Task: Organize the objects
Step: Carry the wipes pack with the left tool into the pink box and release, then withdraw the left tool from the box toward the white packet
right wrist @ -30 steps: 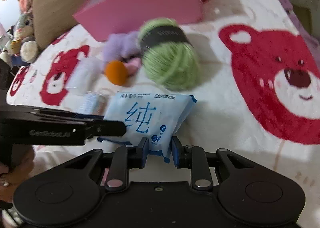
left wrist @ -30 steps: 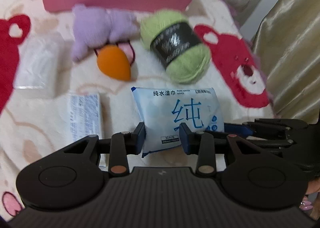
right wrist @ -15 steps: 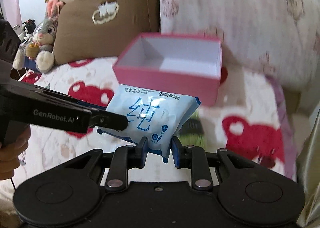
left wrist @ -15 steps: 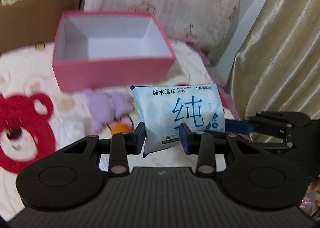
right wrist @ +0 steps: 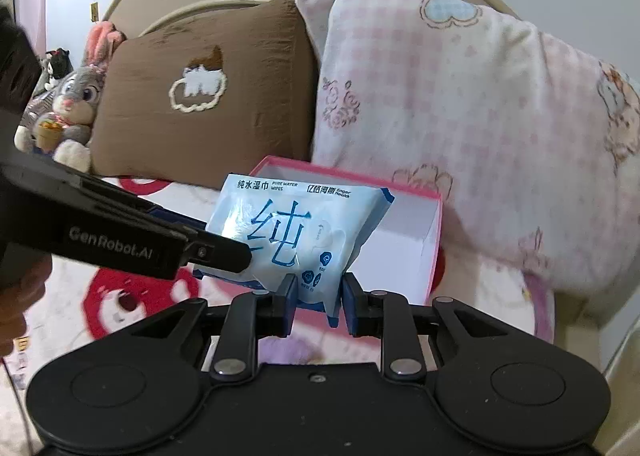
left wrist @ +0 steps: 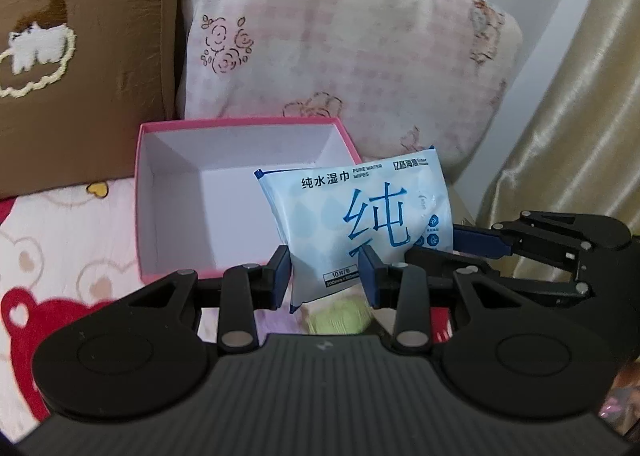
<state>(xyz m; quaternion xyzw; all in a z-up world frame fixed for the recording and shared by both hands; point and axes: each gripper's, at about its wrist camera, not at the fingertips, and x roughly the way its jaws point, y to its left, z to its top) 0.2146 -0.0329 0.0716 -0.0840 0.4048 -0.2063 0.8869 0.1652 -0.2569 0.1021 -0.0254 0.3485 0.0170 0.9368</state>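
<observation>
A light blue pack of wet wipes is held in the air by both grippers. My left gripper is shut on its lower left corner. My right gripper is shut on its lower right corner; the pack also shows in the right wrist view. Behind the pack stands an open pink box with a white, empty inside, also in the right wrist view. The right gripper's body shows at the right of the left wrist view. A bit of green yarn peeks out below the pack.
The box sits on a bear-print blanket. A brown pillow and a pink checked pillow lean behind it. A plush rabbit sits far left. A gold curtain hangs at the right.
Both grippers have lifted the wipes pack off the blanket and carried it forward to the pink box. The yarn, purple plush and orange sponge have dropped out of view below.
</observation>
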